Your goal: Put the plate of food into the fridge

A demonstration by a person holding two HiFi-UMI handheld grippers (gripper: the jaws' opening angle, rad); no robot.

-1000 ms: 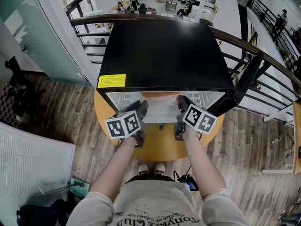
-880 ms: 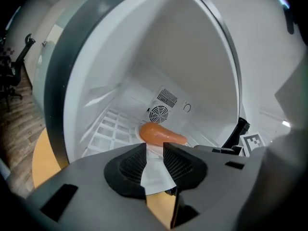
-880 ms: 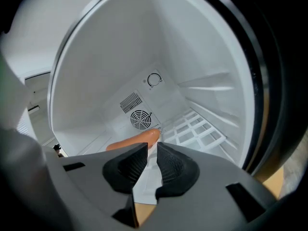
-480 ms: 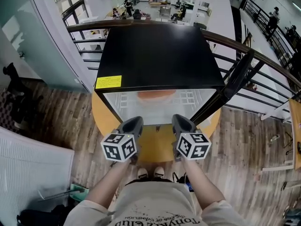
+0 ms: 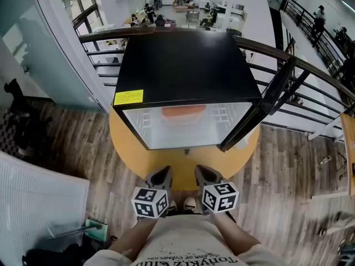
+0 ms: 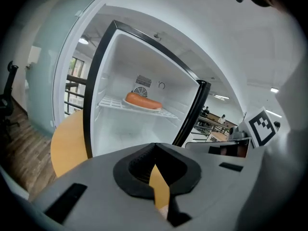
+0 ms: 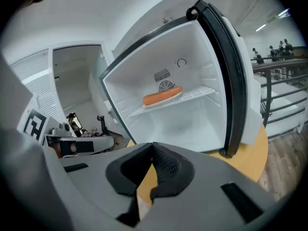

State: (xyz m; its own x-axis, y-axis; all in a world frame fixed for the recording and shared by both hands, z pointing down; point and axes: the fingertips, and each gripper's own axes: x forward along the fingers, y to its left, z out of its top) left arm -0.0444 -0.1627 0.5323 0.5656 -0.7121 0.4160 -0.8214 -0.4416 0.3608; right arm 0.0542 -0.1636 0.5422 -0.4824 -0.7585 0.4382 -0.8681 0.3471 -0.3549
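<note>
The white shelf (image 6: pixel 109 100) in the fridge (image 5: pixel 183 65) carries the plate of food (image 6: pixel 143 101).

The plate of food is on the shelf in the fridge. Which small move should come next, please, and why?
Probably swing the right tongs toward the open fridge door to push it shut. The plate of food sits on the wire shelf, and the left tongs and right tongs are both shut and empty.

A round yellow table (image 5: pixel 183 164) stands on wooden floor (image 5: pixel 66 129).
</note>
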